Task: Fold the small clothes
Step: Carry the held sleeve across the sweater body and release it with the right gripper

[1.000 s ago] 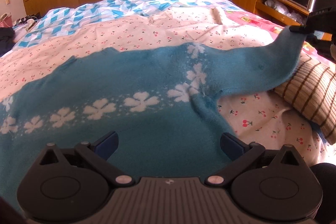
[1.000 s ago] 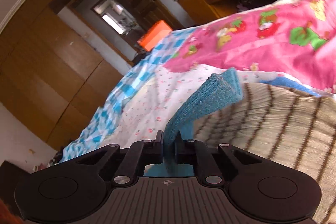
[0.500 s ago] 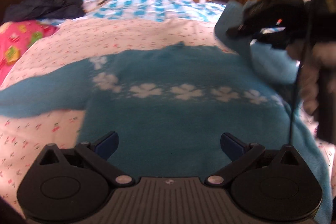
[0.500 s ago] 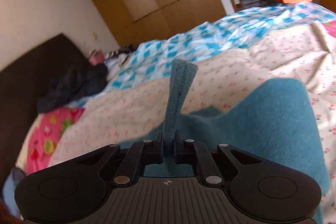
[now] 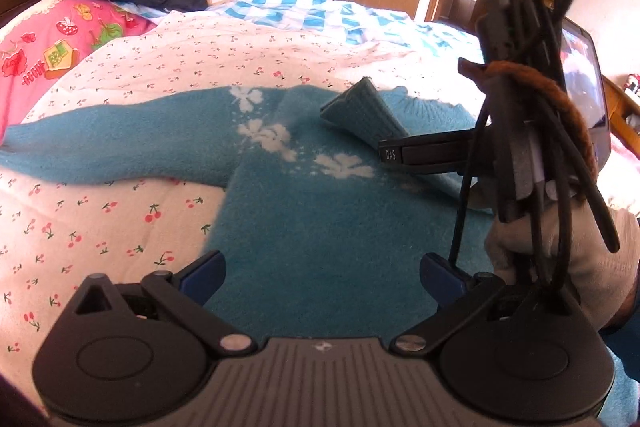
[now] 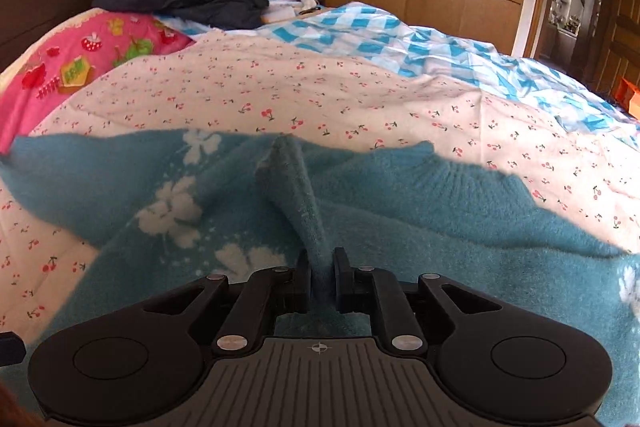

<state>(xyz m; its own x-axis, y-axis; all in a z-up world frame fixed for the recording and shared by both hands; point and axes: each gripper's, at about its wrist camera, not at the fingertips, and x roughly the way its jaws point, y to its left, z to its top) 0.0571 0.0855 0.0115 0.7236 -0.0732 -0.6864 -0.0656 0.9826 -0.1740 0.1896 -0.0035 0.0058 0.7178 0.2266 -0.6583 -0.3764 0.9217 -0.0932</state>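
1. Sweater (image 5: 320,219), blue with white flowers, lies flat on the bed (image 5: 100,227).
2. Right claw (image 6: 320,277) clenched on the cuff (image 6: 296,195), at 12 o'clock.
3. Left view alone: left claw (image 5: 320,273) released over the sweater body; gloved hand (image 5: 560,251) at 3 o'clock.

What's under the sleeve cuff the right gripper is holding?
The right gripper holds the sleeve cuff over the blue sweater body. Whether cuff and body touch is unclear; bedding beneath the sweater is hidden.
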